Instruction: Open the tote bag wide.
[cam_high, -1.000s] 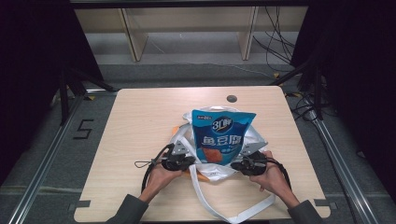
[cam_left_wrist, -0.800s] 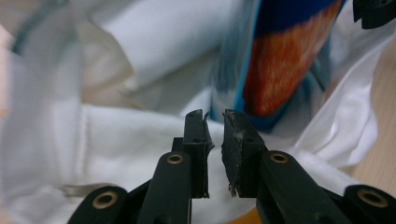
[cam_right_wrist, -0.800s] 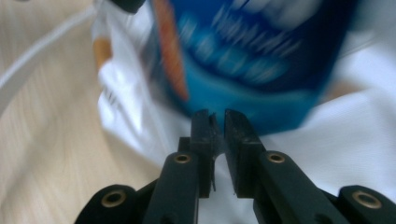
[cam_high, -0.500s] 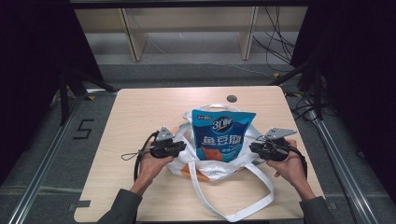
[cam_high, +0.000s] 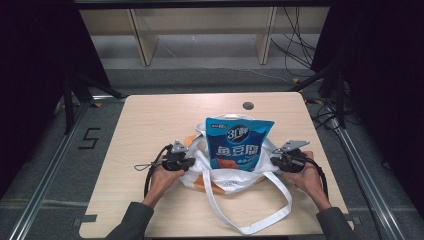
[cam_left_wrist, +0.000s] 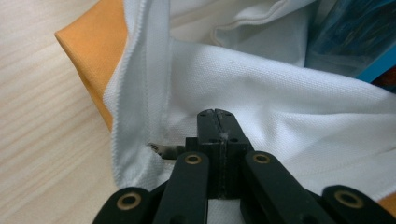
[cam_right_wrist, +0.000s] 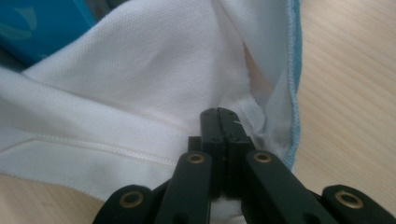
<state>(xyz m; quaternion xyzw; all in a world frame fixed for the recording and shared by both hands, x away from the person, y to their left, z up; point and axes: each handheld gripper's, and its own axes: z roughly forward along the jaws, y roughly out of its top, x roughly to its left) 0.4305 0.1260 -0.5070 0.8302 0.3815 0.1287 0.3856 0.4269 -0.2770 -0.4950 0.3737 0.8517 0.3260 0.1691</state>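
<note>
Blue snack bag (cam_high: 239, 145) stands in white fabric tote w/ orange trim (cam_high: 220, 175), mid bench (cam_high: 150, 115). L gripper (cam_high: 186, 162) & R gripper (cam_high: 274, 161) jaws pinched shut on tote's left/right edges. Left to do, prob: pull sides up round bag.

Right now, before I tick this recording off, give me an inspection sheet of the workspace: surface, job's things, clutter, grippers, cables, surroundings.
Surface: light wooden table, round dark grommet near the far edge.
Job's things: white tote bag with orange and light-blue trim, lying mid-table; blue snack packet standing in its mouth; the bag's long white strap loops toward the near edge.
Clutter: nothing seen.
Grippers: left hand-held gripper shut on the tote bag's fabric at its left side; right hand-held gripper shut on the fabric at its right side.
Cables: black gripper cable loops beside the left hand; another behind the right hand.
Surroundings: grey floor, wooden shelf legs, loose floor cables, a "5" floor mark.
</note>
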